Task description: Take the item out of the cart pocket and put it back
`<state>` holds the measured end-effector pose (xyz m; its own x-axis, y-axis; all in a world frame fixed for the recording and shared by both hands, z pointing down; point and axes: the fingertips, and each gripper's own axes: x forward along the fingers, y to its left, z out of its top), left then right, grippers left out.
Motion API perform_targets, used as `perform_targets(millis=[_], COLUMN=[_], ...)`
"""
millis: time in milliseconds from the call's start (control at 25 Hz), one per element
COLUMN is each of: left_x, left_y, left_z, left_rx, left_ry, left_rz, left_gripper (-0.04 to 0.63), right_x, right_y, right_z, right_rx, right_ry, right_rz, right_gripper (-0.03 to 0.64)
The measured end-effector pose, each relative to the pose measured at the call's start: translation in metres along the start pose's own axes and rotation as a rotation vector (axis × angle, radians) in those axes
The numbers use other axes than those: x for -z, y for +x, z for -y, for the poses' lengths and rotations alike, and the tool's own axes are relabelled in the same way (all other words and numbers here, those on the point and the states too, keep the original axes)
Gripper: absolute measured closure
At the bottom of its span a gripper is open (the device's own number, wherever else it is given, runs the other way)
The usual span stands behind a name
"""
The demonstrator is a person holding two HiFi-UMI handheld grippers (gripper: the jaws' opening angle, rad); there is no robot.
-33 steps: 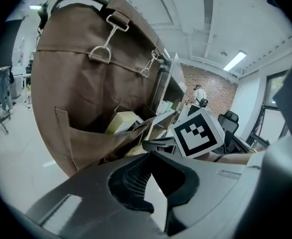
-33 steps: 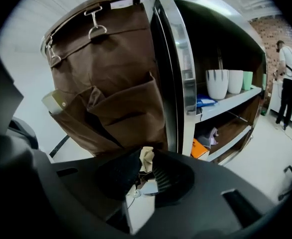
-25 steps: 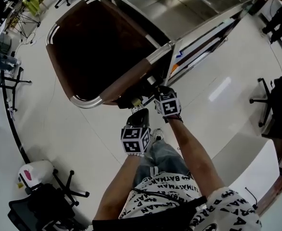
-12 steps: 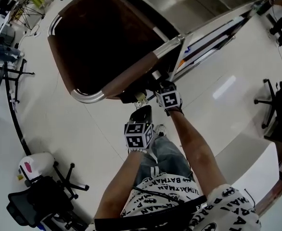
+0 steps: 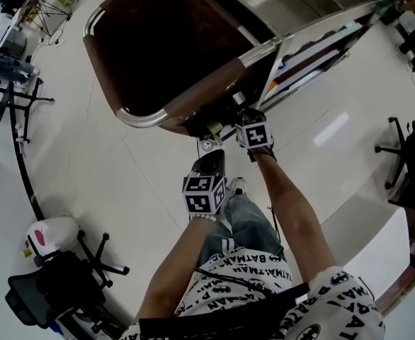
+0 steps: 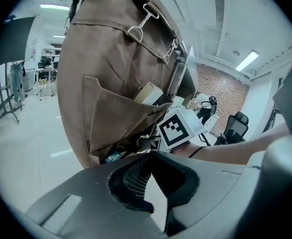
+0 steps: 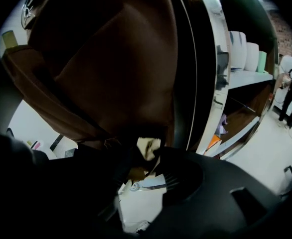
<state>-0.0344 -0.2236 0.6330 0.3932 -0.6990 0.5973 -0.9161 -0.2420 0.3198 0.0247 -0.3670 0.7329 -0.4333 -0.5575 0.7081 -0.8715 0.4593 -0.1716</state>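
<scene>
office lab: swivel chairs (image 5: pixel 41 297), stands (image 5: pixel 9 99)

floor (image 5: pixel 87 161): glossy white | office chair (image 5: pixel 52 299) | brick wall (image 6: pixel 221 81) | ceiling light (image 6: pixel 248 60)

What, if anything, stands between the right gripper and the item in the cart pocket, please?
Nothing visible does. The right gripper has just been opening its jaws, and the cream item shows between their tips at the mouth of the brown pocket.

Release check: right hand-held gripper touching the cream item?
Cannot tell. The right hand-held gripper was just opening, cream item between its jaws; its dark view hides contact.
</scene>
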Motion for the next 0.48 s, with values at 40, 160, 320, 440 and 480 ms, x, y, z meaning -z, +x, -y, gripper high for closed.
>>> perform_targets(millis=[40,160,320,440,480], left_x=[0.0,-0.002,-0.005,-0.007,-0.008], left_y=[-0.006,-0.026,-0.058,-0.089,-0.1], left_z=[0.0,0.002,0.007,0.006,0.006], left_rx=[0.003,0.015,0.038,0.051,0.055], left_ry=[-0.003,-0.006,0.0,0.0,-0.003], left_rz=[0.007,0.031,0.066,0.097,0.109], left_gripper=[0.594,0.594,0.594,0.594,0.594], right_x=[-0.003,-0.005,0.004,0.008,0.009], right_y=[-0.007,-0.035,-0.08,-0.12,-0.134], right_z=[-0.001,-0.001,-0.006,-0.025,-0.035], right_rx=[0.005,0.03,0.061,0.058,0.05], right_ry=[0.001,0.004,-0.006,0.021,0.033], right_rz=[0.017,0.058,0.102,0.147,0.163], right_gripper=[0.43,0.388,0.388,0.388,0.39])
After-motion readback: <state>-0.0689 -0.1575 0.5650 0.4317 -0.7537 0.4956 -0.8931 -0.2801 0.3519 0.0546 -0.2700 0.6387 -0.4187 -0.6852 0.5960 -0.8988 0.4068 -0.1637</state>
